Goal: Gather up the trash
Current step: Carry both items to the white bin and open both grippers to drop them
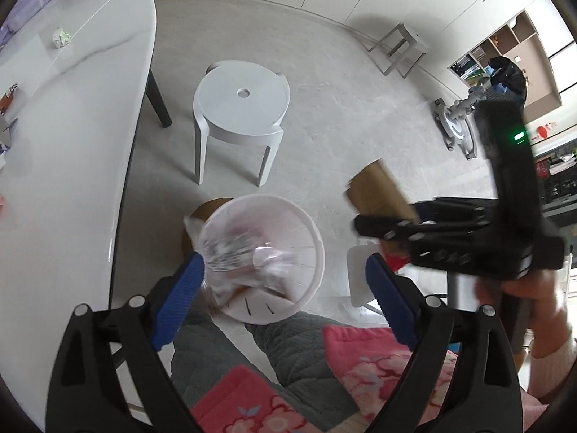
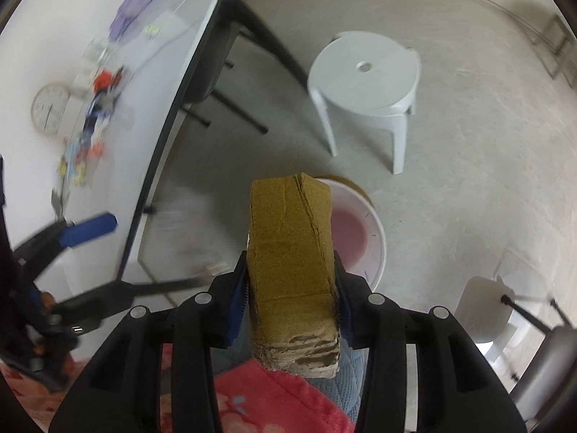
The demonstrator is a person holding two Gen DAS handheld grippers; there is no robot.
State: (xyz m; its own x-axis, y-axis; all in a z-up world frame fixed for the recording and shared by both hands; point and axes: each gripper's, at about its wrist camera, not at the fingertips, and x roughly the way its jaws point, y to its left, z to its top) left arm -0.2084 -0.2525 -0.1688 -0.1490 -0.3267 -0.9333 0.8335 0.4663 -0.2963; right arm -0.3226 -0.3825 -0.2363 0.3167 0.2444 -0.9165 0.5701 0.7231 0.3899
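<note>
We hold the folded cardboard piece (image 2: 294,270) between the pads of the right gripper (image 2: 292,299), clamped on both flat sides so the corrugated end points back toward us and the far end reaches out toward twelve o'clock. In the right wrist view that far end overlaps the rim of the white bin (image 2: 375,238) on the floor, which we judge is why the cardboard is carried this way: it can go in end first once the grip opens.

The left gripper (image 1: 285,296) stands wide, its blue pads well apart, with nothing pressed between them. Crumpled clear plastic (image 1: 230,252) shows blurred over the bin (image 1: 310,238) beside the left pad (we cannot tell whether it is touching the pad or already lying inside). From that view the right gripper (image 1: 389,227) sits at three o'clock with the cardboard (image 1: 378,195) to the side of the bin, not yet over it.

Beyond the bin at twelve o'clock stands a white stool (image 1: 241,108). The white table (image 1: 72,144) runs along nine o'clock, and a crumpled scrap (image 1: 62,37) remains on it, probably trash to fetch later.
</note>
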